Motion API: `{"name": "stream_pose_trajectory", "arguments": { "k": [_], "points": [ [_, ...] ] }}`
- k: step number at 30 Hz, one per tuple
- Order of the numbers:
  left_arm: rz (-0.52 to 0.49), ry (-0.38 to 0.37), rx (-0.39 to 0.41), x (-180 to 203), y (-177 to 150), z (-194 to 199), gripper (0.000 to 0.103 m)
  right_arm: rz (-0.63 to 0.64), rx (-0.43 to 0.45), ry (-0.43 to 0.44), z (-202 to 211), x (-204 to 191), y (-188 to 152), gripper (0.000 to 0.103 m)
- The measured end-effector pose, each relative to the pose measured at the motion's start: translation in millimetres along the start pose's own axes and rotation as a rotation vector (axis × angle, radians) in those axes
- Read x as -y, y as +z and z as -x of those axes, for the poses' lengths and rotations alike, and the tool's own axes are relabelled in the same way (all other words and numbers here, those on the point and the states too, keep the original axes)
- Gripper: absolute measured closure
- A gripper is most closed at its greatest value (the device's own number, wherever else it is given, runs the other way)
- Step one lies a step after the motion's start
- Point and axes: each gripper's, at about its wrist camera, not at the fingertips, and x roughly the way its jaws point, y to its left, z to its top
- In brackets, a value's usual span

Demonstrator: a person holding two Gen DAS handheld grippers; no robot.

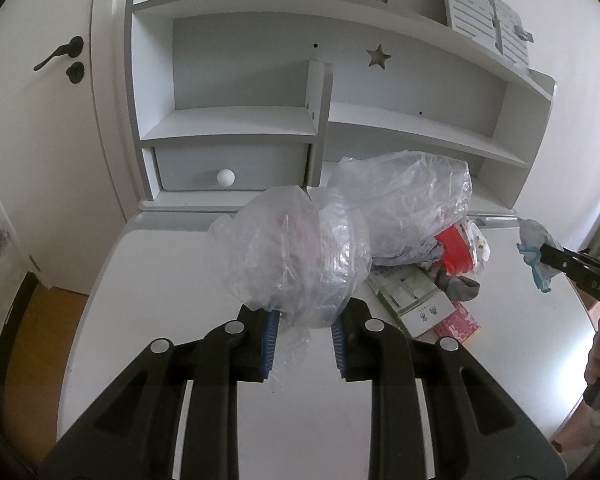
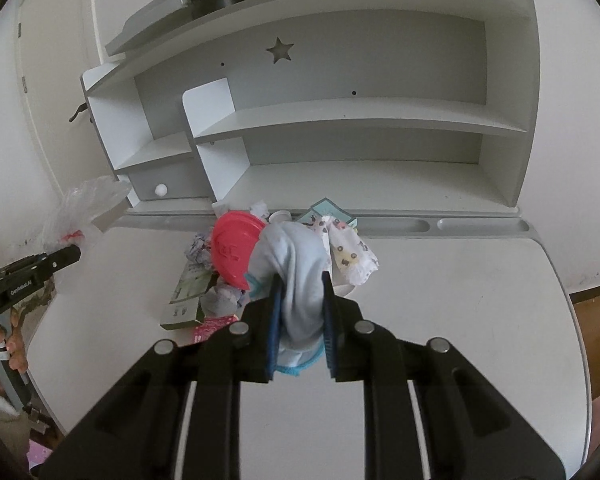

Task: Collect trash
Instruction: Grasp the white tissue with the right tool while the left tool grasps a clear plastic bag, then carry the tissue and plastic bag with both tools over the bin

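- The white desk point(image 2: 440, 300) is carrying a trash pile with a red lid point(image 2: 232, 248).
- The left gripper point(image 1: 305, 330) is clamping a crumpled clear plastic bag point(image 1: 296, 256) above the desk.
- The right gripper point(image 2: 302, 308) is pinching a pale blue sock point(image 2: 296, 276) over the pile.

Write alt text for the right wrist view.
The right gripper is shut on a pale blue sock above a white desk. Behind it lies a trash pile with a red lid; the left gripper holds a clear plastic bag.
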Motion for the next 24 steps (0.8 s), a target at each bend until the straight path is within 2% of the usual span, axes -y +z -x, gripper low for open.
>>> {"name": "stream_pose_trajectory", "arguments": {
  "k": [24],
  "points": [
    [-0.008, -0.009, -0.002, 1.4, -4.7, 3.6, 0.080, 0.015, -0.010, 0.003, 2.2, -8.9, -6.4, 0.085]
  ]
}}
